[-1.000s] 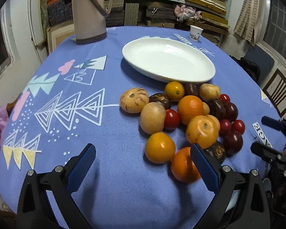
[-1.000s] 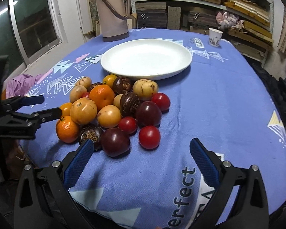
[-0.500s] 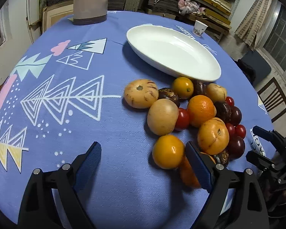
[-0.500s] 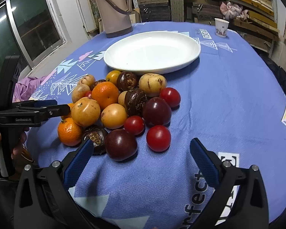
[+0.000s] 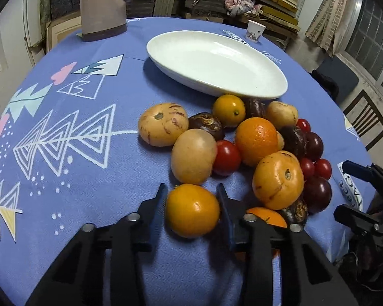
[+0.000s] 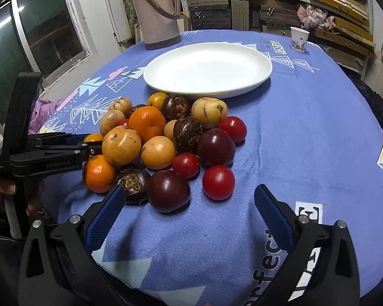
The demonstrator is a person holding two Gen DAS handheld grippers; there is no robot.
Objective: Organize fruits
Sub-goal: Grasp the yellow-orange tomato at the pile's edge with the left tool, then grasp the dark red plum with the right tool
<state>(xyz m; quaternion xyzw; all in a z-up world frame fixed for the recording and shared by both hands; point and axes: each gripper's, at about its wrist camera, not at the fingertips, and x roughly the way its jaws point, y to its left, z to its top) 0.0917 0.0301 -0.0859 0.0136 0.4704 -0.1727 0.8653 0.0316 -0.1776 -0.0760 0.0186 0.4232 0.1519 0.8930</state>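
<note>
A round table under a blue tablecloth (image 5: 94, 204) printed with white triangle trees. At far left stands a tall beige thermos jug (image 6: 157, 12), near the table's back edge. Right of it, toward the middle, sits a large white oval plate (image 5: 217, 61), with nothing on it.

Just in front of the plate lies the fruit pile (image 5: 242, 148), touching its near rim: a speckled yellow melon-like fruit (image 5: 163, 124) at the left edge, a smooth tan fruit (image 5: 194, 160) beside it, an orange (image 5: 257, 141) in the middle, red cherry tomatoes (image 6: 218, 182), dark purple plums (image 6: 168, 191) and brown wrinkled fruits (too small to name surely).

The left gripper (image 5: 191, 199) reaches in low at the pile's near left corner. Its jaws have just been closing and now pinch a small orange-yellow citrus fruit (image 5: 192, 210), blue pads against both sides, the fruit resting on the cloth. A person's hand (image 6: 2, 188) grips its handle.

The right gripper (image 6: 190, 206) hangs over the pile's right side, its jaws spread wide with nothing between them, one plum just ahead of the left pad.

Far right, near the back edge, stands a small paper cup (image 6: 299, 38).
</note>
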